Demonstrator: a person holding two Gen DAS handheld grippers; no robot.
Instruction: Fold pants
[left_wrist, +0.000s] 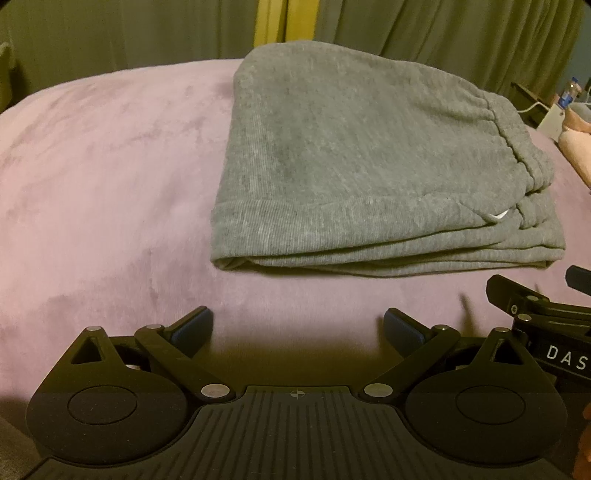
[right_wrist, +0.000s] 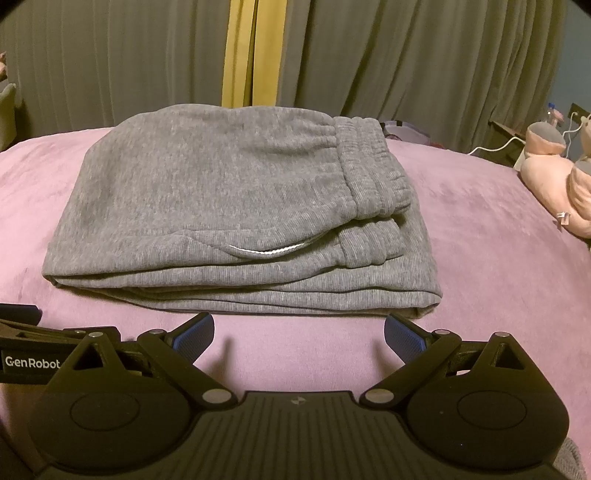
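Grey sweatpants (left_wrist: 351, 162) (right_wrist: 229, 206) lie folded into a thick rectangular stack on the pink-purple bedspread (left_wrist: 110, 184) (right_wrist: 480, 240). The elastic waistband (right_wrist: 373, 177) sits on top at the right, with a white-edged pocket opening (right_wrist: 266, 252) below it. My left gripper (left_wrist: 298, 326) is open and empty, just short of the stack's near left corner. My right gripper (right_wrist: 299, 330) is open and empty too, close to the stack's near edge. Each gripper's side shows in the other's view: the right gripper at the right edge (left_wrist: 546, 317) and the left gripper at the left edge (right_wrist: 33, 343).
Grey-green curtains (right_wrist: 406, 66) with a yellow gap (right_wrist: 242, 51) hang behind the bed. A pink plush item (right_wrist: 554, 177) lies at the bed's right edge. A bottle (left_wrist: 567, 94) and white cables (right_wrist: 495, 146) stand on furniture beyond it.
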